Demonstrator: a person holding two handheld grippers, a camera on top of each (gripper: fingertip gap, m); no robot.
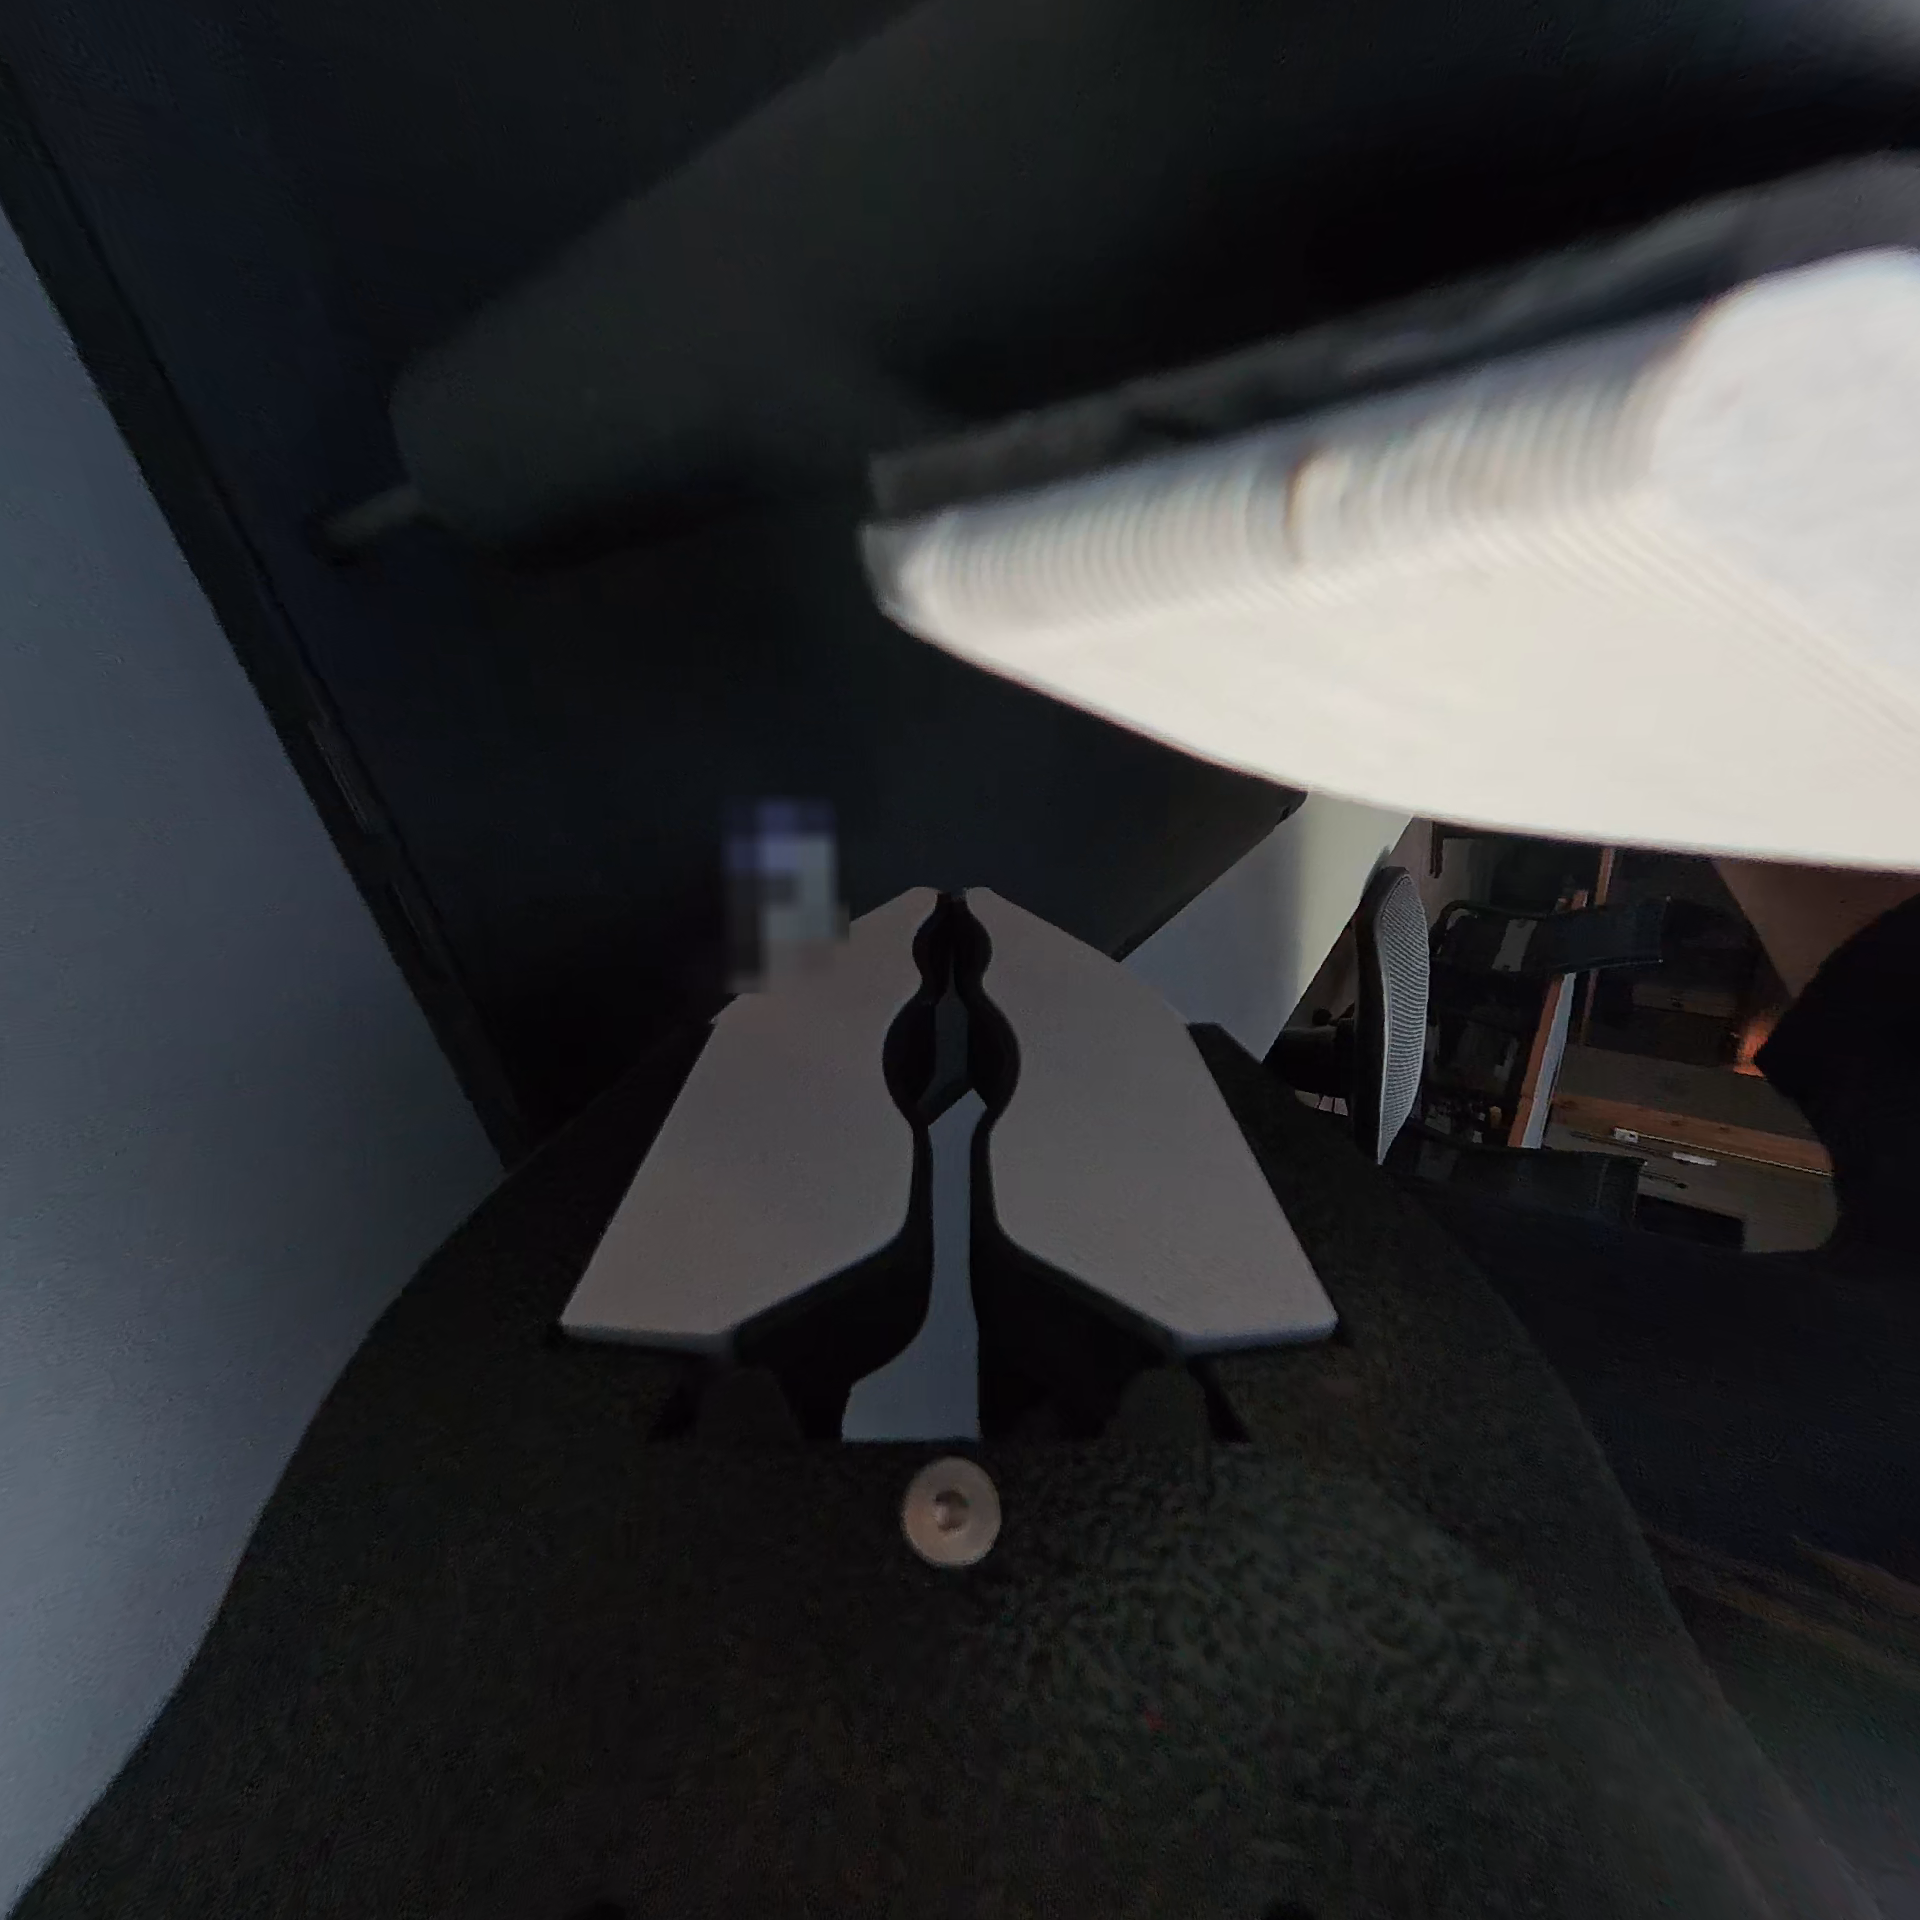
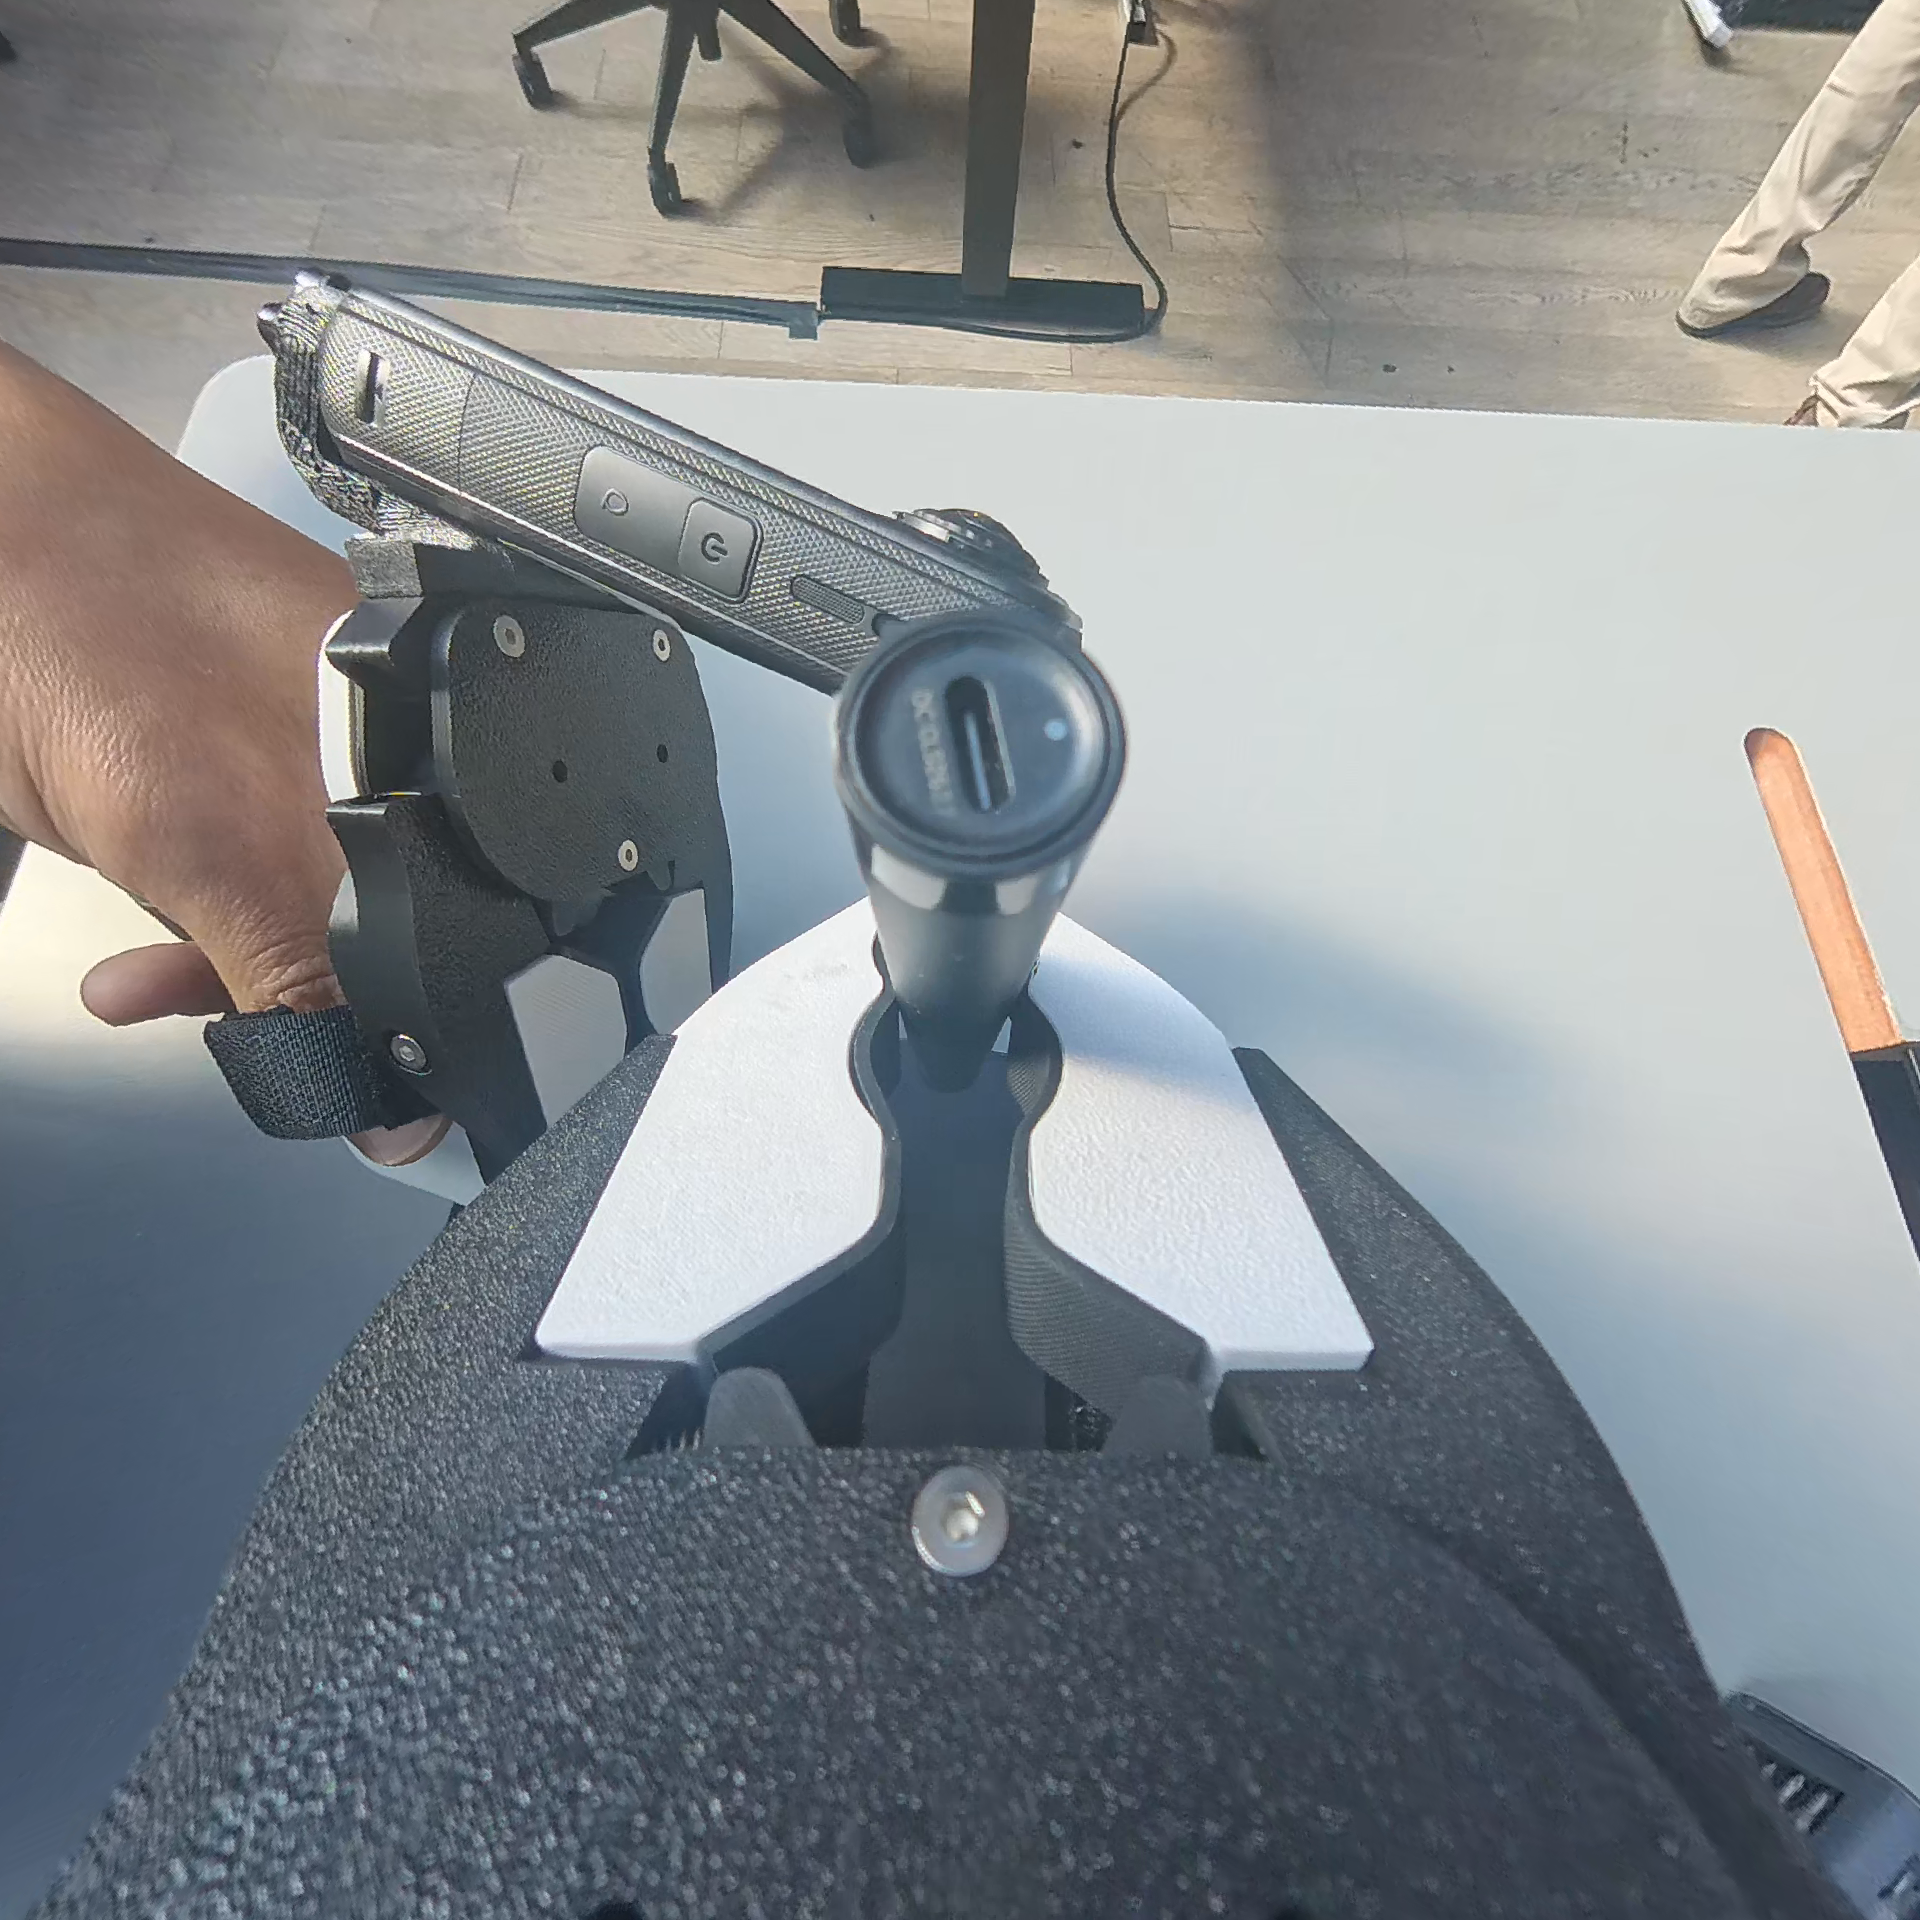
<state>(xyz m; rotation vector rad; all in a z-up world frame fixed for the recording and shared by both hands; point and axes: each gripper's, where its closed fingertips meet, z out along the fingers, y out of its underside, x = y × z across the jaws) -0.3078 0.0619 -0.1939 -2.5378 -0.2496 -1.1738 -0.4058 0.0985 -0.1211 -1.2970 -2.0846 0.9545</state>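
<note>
- Above the white table [image 2: 1455, 582]: right gripper [image 2: 951, 1023] clamped on a black cylindrical tool [image 2: 971, 821], standing upright.
- Left gripper [image 1: 954, 906], beside tool: fingertips pressed together, empty.

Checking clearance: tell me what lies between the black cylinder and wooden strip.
Only bare white table, in the right wrist view, between the black cylinder in the right gripper and the wooden strip.

I count two grippers: my right one [image 2: 951, 1023] and my left one [image 2: 582, 977]. One black cylinder [image 2: 971, 821], one camera [image 2: 665, 520], one hand [image 2: 156, 748], one white table [image 2: 1455, 644], one wooden stick [image 2: 1818, 894], one chair base [image 2: 707, 73], one desk leg [image 2: 992, 145], one cable [image 2: 1127, 177].
</note>
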